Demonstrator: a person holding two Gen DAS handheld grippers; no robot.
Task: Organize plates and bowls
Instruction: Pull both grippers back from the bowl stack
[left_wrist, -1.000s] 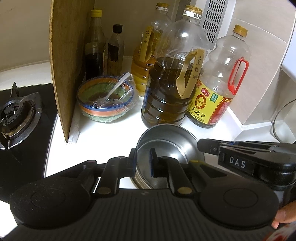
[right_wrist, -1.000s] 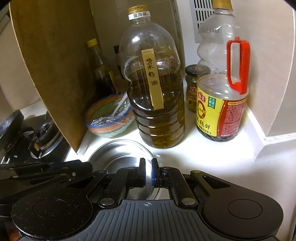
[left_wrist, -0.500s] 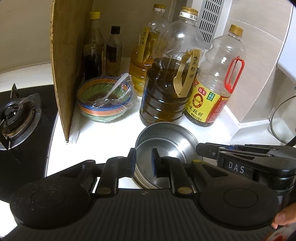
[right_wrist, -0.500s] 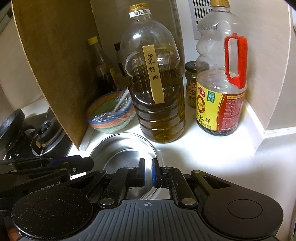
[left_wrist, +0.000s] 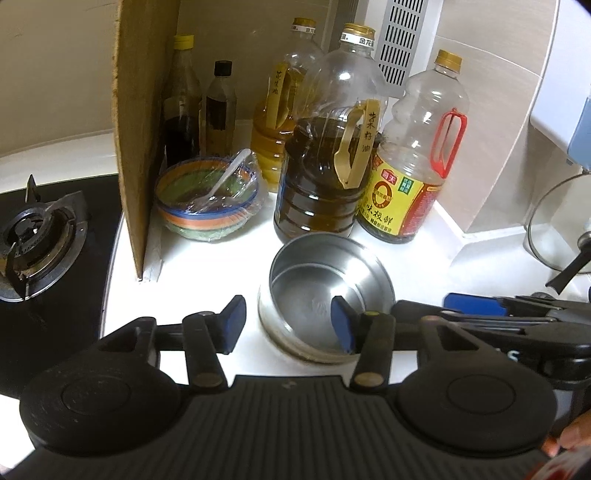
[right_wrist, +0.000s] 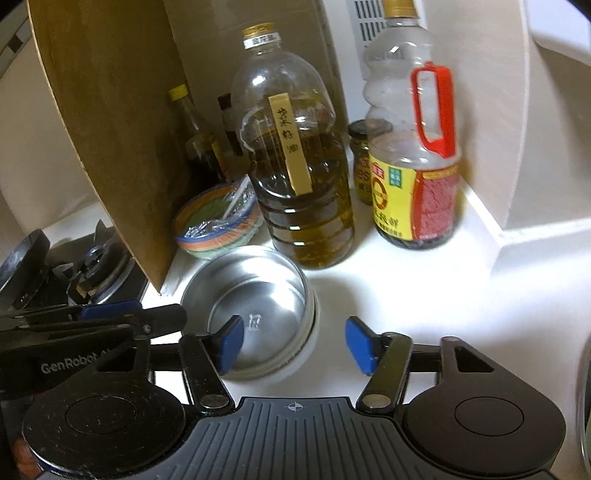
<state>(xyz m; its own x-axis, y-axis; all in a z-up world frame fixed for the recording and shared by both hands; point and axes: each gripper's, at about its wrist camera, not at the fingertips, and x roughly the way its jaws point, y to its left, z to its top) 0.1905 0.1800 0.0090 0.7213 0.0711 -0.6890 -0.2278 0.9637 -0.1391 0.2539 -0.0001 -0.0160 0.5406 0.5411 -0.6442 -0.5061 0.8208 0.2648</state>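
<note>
A stack of nested steel bowls (left_wrist: 325, 291) (right_wrist: 255, 310) rests on the white counter (left_wrist: 207, 280) in front of the oil bottles. My left gripper (left_wrist: 287, 325) straddles the stack's near-left rim, one blue pad outside and one over the inside. Its jaws are opening and neither pad presses on the metal. My right gripper (right_wrist: 295, 343) straddles the near-right rim the same way, its jaws also opening and clear of the rim. The right gripper's fingers (left_wrist: 476, 305) show side-on in the left wrist view. The left gripper's fingers (right_wrist: 107, 310) show in the right wrist view.
A striped bowl under cling film with a white spoon (left_wrist: 208, 206) sits behind the stack. Large oil bottles (left_wrist: 325, 177), a red-handled sauce bottle (left_wrist: 413, 177) and a jar (right_wrist: 364, 166) crowd the corner. A brown board (left_wrist: 140, 129) screens the gas burner (left_wrist: 33, 236). A glass lid (left_wrist: 557, 229) leans at right.
Both grippers were shut on the steel stack's rim and have let go, their jaws now wide apart. Both have drawn back slightly. The stack stays on the counter.
</note>
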